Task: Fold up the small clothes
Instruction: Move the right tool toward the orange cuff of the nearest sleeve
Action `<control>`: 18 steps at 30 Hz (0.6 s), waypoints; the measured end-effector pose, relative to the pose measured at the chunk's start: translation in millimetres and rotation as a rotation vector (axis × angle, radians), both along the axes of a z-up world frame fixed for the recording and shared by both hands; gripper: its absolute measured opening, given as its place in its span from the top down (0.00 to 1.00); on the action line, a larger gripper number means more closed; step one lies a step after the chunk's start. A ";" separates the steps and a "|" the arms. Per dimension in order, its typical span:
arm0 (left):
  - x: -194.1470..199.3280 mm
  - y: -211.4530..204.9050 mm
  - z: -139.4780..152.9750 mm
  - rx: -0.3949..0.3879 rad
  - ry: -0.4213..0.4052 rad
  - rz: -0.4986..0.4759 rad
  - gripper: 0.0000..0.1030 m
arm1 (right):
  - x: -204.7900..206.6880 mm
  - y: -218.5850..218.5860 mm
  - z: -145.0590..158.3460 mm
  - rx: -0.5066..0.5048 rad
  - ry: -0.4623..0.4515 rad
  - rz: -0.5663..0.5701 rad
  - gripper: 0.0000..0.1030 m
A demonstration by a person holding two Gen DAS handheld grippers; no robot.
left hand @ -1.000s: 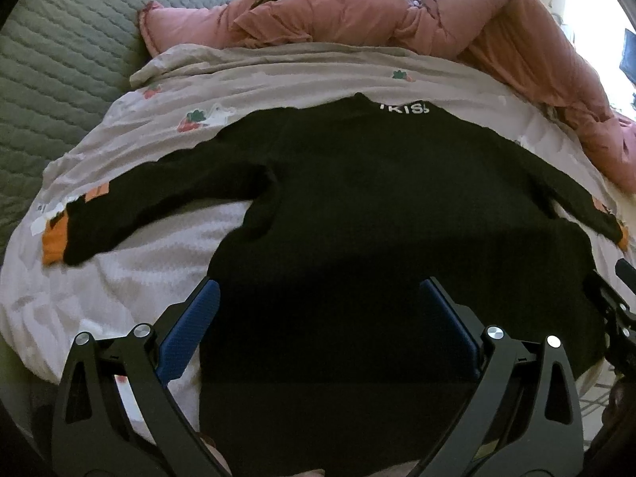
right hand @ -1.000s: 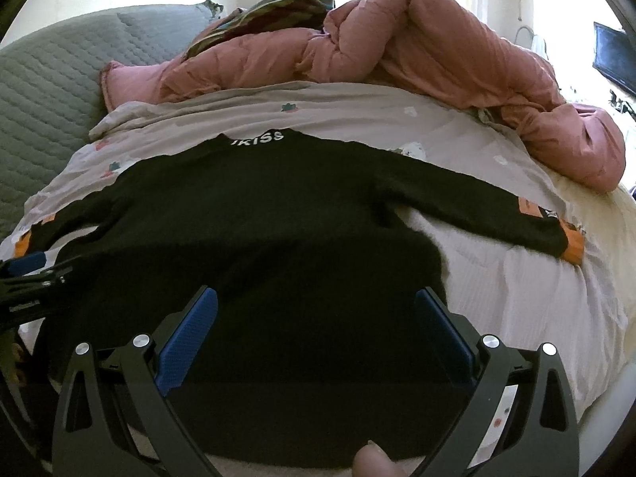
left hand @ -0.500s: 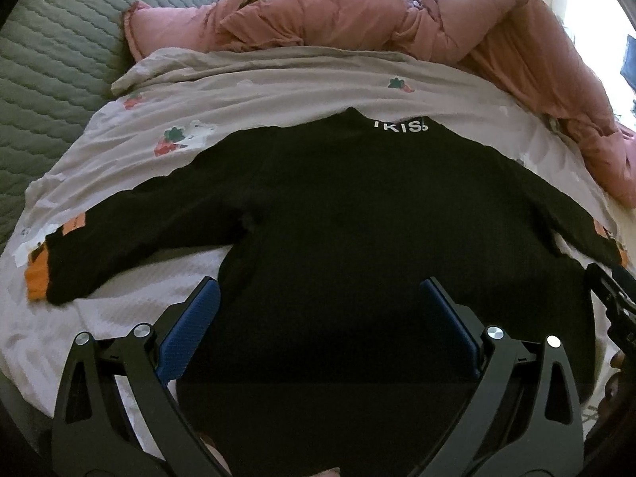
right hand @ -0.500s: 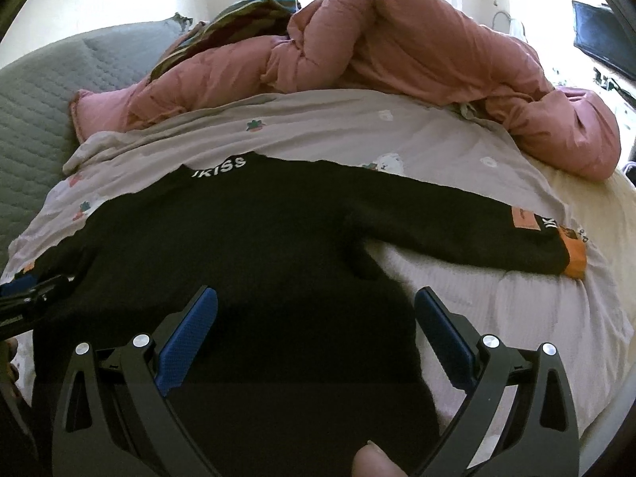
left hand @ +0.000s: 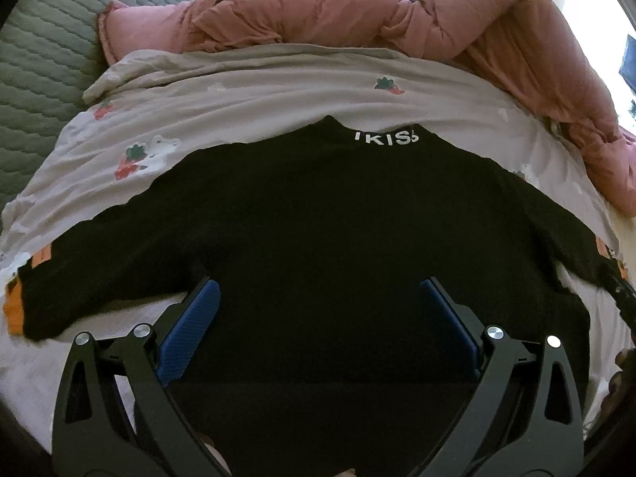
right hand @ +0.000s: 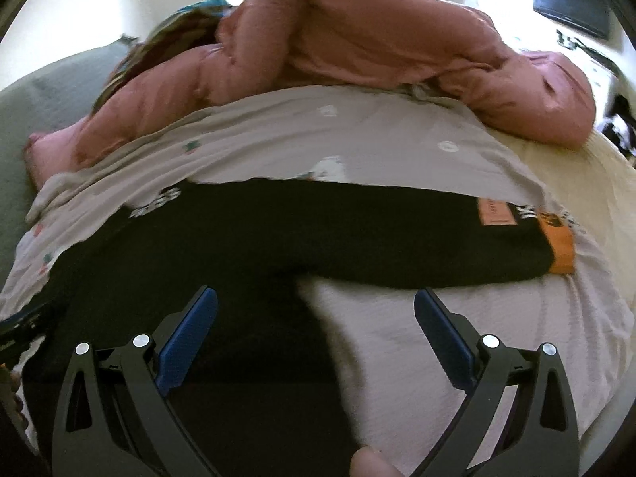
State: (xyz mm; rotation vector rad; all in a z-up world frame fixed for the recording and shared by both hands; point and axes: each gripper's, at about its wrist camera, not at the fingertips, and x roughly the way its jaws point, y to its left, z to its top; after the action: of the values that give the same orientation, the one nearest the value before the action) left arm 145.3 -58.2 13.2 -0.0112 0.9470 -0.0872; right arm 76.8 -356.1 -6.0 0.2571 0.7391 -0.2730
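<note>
A small black sweater (left hand: 318, 230) with white collar lettering lies flat on the bed, both sleeves spread out. Its left sleeve ends in an orange cuff (left hand: 12, 310). My left gripper (left hand: 318, 306) hovers open over the sweater's lower body, nothing between its blue pads. In the right wrist view the sweater (right hand: 238, 246) stretches its right sleeve to an orange cuff (right hand: 560, 246). My right gripper (right hand: 316, 310) is open above the right armpit and side edge, holding nothing. The other gripper's tip (right hand: 24, 318) shows at the left edge.
A grey-pink printed sheet (left hand: 278, 91) covers the bed. A bunched pink duvet (left hand: 397, 12) lies along the far side and right. A grey quilted headboard (left hand: 35, 59) stands at the left. A dark screen (right hand: 572, 0) hangs at the far right.
Both grippers have moved forward over the sweater. The right one has also swung toward the right sleeve, whose cuff now sits nearer the middle of its view. Both stay open.
</note>
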 end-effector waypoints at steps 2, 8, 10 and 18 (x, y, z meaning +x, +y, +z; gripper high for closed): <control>5.9 -2.9 -1.4 -0.007 0.005 -0.003 0.09 | 1.2 -14.7 -2.5 0.010 0.011 -0.044 0.04; 27.3 -12.4 -5.2 -0.007 0.008 -0.011 0.09 | -2.6 -58.0 -10.8 0.054 0.031 -0.158 0.04; 34.6 -15.4 -6.8 -0.006 0.009 -0.012 0.09 | -4.8 -71.4 -13.6 0.068 0.037 -0.195 0.04; 63.7 -20.6 -11.7 -0.035 0.019 -0.003 0.09 | -14.4 -113.5 -29.8 0.158 0.072 -0.306 0.04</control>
State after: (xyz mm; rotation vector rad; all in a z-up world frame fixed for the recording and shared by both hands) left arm 209.0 -78.8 1.5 -0.0430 0.9646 -0.1064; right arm 62.4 -469.6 -35.8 0.5137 0.7933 -0.5166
